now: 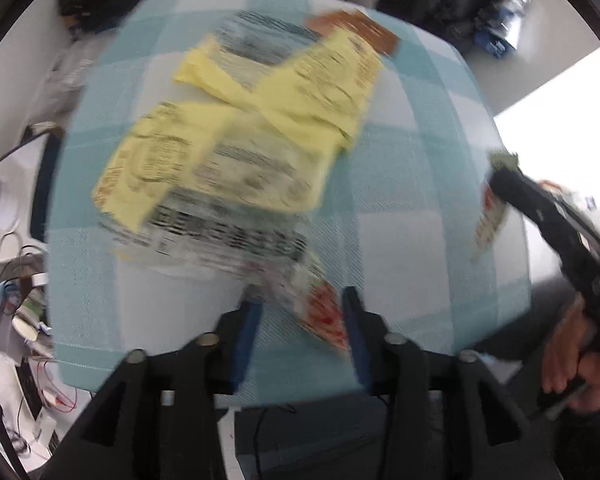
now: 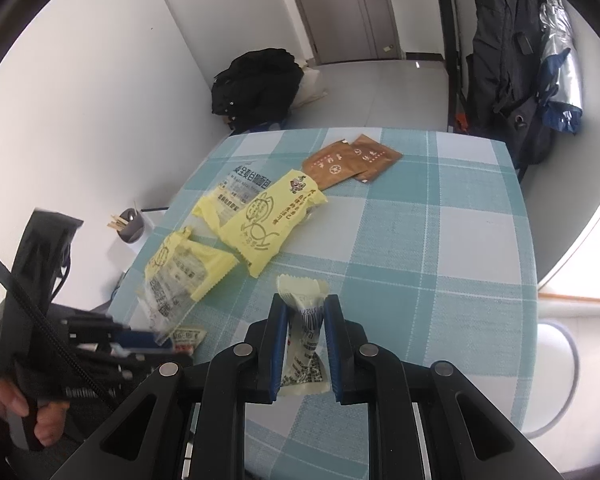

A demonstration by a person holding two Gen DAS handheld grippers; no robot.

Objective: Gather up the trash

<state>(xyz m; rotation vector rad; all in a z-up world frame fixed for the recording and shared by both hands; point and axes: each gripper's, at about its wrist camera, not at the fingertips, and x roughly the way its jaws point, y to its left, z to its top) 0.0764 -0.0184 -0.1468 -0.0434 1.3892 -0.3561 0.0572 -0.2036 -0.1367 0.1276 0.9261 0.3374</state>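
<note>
Wrappers lie on a table with a blue-and-white checked cloth (image 2: 440, 220). My right gripper (image 2: 305, 312) is shut on a small white snack wrapper (image 2: 304, 332) and holds it above the cloth. My left gripper (image 1: 300, 300) is open over the near table edge, with a small red-and-white sachet (image 1: 324, 312) between its fingers; the view is blurred. It shows at the lower left of the right wrist view (image 2: 156, 338). Two yellow wrappers (image 2: 260, 220) and a clear bread bag (image 2: 240, 188) lie left of centre. Two brown sachets (image 2: 352, 160) lie at the far side.
A black bag (image 2: 256, 84) sits on the floor by the wall. Dark coats and bags (image 2: 516, 64) hang at the right. A grey cup with sticks (image 2: 132, 226) stands on a white surface left of the table. Cables and clutter (image 1: 24, 312) lie below the table's left.
</note>
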